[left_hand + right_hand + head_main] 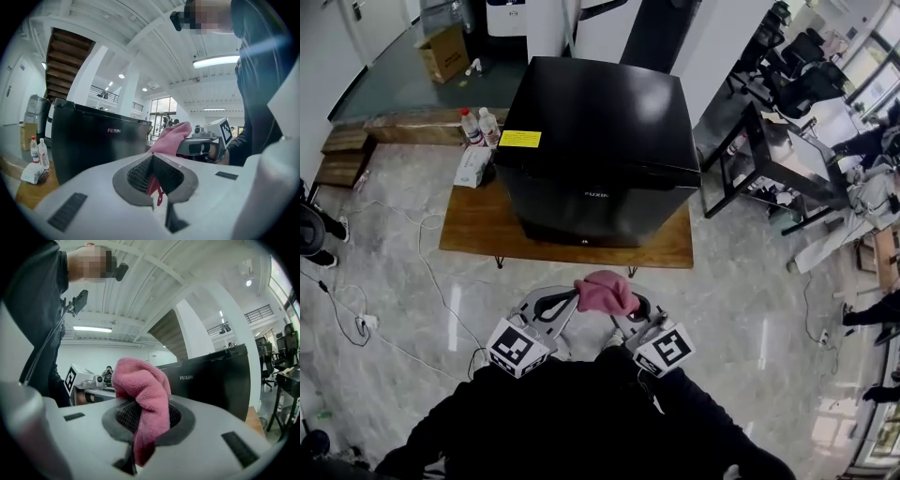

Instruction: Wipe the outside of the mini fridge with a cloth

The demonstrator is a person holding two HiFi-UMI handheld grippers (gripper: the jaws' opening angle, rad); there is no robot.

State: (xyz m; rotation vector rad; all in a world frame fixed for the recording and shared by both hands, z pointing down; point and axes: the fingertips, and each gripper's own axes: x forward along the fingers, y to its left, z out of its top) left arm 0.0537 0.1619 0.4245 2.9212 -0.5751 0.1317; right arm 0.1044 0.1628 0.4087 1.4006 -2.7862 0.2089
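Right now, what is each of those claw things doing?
Left gripper: shut on a corner of the pink cloth.
Right gripper: shut on the pink cloth.

Fridge (598, 155) on table (474, 227), bottles (480, 127) left

place: open-plan office hall | floor: polished marble tiles (750, 309) | right of right gripper (633, 309): office chairs (797, 56), black desks (773, 150) | ahead-left of left gripper (562, 302): cardboard box (443, 52) | above: stairs (65, 65), railed mezzanine (105, 91), strip light (215, 61) | far ahead: tall windows (161, 108)
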